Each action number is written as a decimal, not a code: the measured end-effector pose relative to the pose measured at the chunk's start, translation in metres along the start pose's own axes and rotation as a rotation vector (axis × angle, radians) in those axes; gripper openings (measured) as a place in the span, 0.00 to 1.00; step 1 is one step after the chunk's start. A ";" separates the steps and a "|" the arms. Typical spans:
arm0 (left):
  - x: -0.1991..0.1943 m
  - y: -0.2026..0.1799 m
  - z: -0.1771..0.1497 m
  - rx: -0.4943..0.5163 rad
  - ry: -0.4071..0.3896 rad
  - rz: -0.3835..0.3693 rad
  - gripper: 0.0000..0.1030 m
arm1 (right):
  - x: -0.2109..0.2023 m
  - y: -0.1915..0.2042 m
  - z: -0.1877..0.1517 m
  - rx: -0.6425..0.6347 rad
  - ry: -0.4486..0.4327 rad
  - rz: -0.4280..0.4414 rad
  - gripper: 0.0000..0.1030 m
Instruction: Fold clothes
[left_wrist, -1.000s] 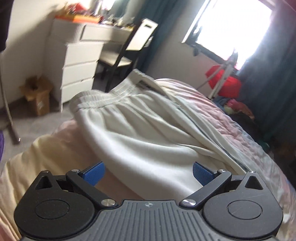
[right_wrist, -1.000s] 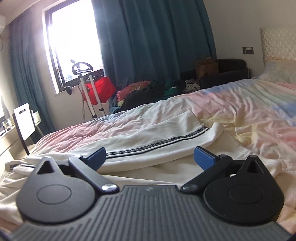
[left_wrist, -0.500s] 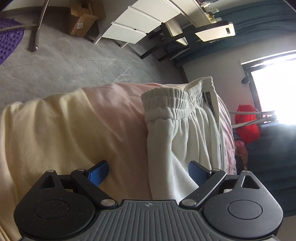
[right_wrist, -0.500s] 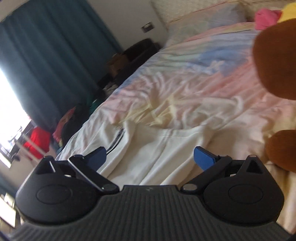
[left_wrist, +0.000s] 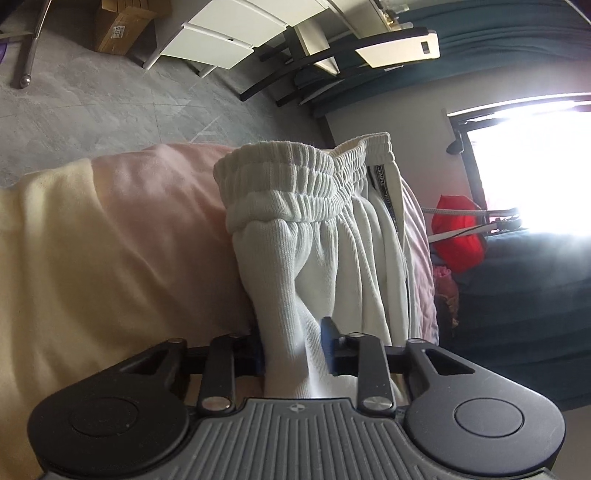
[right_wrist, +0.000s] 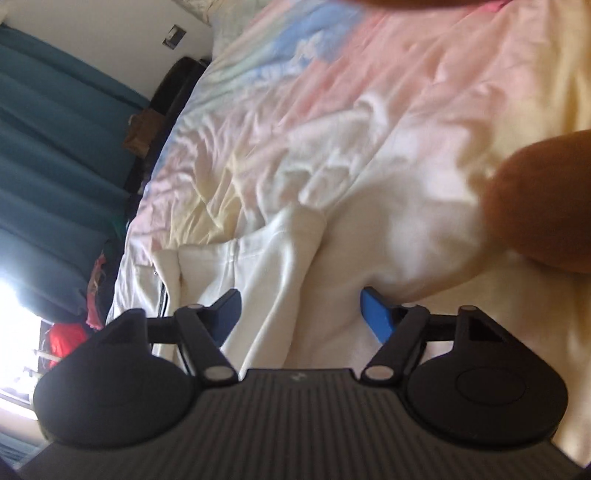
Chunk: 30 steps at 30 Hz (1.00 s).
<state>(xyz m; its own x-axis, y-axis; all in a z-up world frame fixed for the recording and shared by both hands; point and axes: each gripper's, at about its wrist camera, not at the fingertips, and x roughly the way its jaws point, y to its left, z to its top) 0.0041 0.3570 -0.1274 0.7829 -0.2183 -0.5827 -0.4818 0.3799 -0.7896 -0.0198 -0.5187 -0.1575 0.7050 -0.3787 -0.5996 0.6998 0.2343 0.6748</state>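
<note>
White sweatpants (left_wrist: 325, 236) with an elastic waistband and a black side stripe lie on the pastel bedspread (left_wrist: 110, 236) near the bed's edge. My left gripper (left_wrist: 293, 350) is shut on a fold of the sweatpants below the waistband. In the right wrist view the leg end of the sweatpants (right_wrist: 266, 266) lies on the bedspread (right_wrist: 369, 110). My right gripper (right_wrist: 301, 314) is open around that cloth, its blue pads on either side of it.
A brown plush toy (right_wrist: 543, 206) sits on the bed right of my right gripper. Beyond the bed edge are grey floor (left_wrist: 110, 103), a white dresser (left_wrist: 236, 33), a chair (left_wrist: 332, 62), a cardboard box (left_wrist: 125, 26). A red object (left_wrist: 458, 240) stands by the window.
My left gripper has closed on the sweatpants fabric near the waistband. My right gripper has moved closer over the leg end, and its jaws have narrowed somewhat around the cloth.
</note>
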 end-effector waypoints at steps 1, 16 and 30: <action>0.000 -0.001 0.000 0.009 -0.005 -0.009 0.13 | 0.007 0.002 -0.001 -0.004 0.018 0.011 0.67; -0.052 -0.031 -0.013 0.102 -0.137 -0.202 0.08 | -0.018 0.063 -0.006 -0.167 -0.131 0.105 0.10; 0.094 -0.221 0.038 0.364 -0.212 0.031 0.09 | 0.070 0.245 0.030 -0.499 -0.212 0.126 0.09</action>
<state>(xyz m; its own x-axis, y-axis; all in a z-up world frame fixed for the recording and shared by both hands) 0.1993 0.2862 -0.0006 0.8519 -0.0264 -0.5231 -0.3657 0.6848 -0.6303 0.1974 -0.5145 -0.0210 0.7842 -0.4800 -0.3934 0.6176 0.6655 0.4191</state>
